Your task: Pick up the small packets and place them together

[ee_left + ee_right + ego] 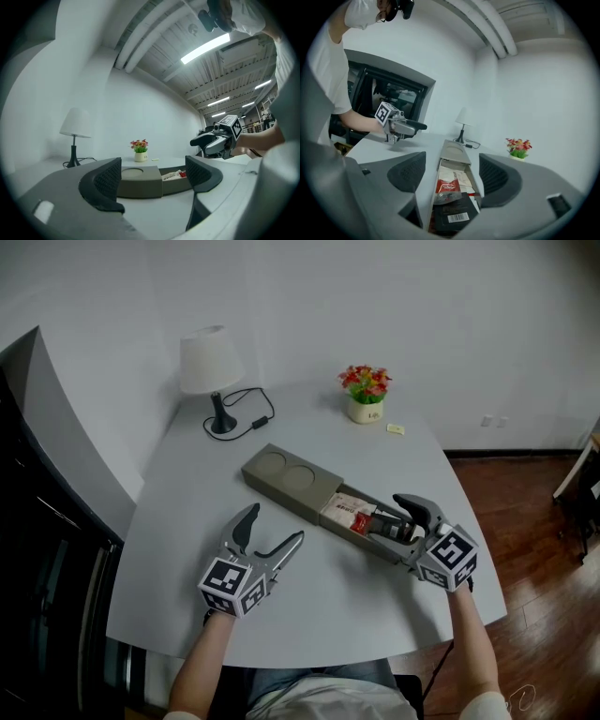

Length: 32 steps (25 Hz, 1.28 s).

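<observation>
Our left gripper [277,527], jaws apart and empty, sits well apart from the packets [351,513]. They lie in the open end of the long grey box [281,474], lengthwise along it, slanting toward our nearer right gripper [399,514], whose parted jaws flank the dark packet [451,213] without pressing it.

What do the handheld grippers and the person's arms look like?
The left gripper and right gripper have grey bodies and curved jaws with dark ribbed pads. Each carries a cube of black-and-white square markers. The forearms are bare below a white short sleeve.
</observation>
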Available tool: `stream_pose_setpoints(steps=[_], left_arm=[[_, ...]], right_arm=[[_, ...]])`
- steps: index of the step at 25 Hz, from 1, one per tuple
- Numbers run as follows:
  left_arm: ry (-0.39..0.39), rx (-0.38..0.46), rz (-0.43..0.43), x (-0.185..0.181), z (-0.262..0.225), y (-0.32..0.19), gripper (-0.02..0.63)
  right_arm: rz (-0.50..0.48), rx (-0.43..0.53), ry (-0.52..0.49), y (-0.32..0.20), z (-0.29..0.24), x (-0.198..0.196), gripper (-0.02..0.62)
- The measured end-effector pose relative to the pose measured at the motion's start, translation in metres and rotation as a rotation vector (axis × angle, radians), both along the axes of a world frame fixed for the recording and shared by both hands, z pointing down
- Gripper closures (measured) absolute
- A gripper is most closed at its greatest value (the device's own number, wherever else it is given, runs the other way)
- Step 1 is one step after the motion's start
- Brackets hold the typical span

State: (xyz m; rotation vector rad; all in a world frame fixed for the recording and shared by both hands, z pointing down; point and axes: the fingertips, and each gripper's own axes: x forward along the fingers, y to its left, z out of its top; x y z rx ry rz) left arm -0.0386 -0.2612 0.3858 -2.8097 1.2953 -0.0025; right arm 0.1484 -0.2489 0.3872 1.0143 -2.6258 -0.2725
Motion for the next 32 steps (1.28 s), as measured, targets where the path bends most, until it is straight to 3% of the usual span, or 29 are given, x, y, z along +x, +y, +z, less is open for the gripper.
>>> stream_pose_setpoints(steps=[10,17,23,25,29,32], left_arm=[[-0.032,-0.045,0.098,0.016,0.006,0.013,0.201],[-0.065,-0.051,0.136,0.022,0.009,0.024,0.202],[-0.063,-0.05,0.14,0.023,0.008,0.027,0.202],[-0.067,-0.055,0.139,0.022,0.01,0.028,0.202],[-0.068,-0.07,0.141,0.022,0.015,0.029,0.202],[-0.065,-0.078,0.145,0.022,0.017,0.03,0.202]], right_arm=[[-0.109,-0.162,0.181,-0.04,0.025,0.008,0.247],[-0.217,-0.345,0.444,-0.047,0.081,-0.009,0.248],[-0.167,-0.473,0.451,-0.061,0.104,-0.006,0.261],[-0.188,-0.49,0.504,-0.056,0.112,-0.007,0.401],[-0.206,-0.463,0.635,-0.049,0.115,-0.007,0.46],[-0.18,-0.448,0.665,-0.05,0.109,-0.004,0.491]])
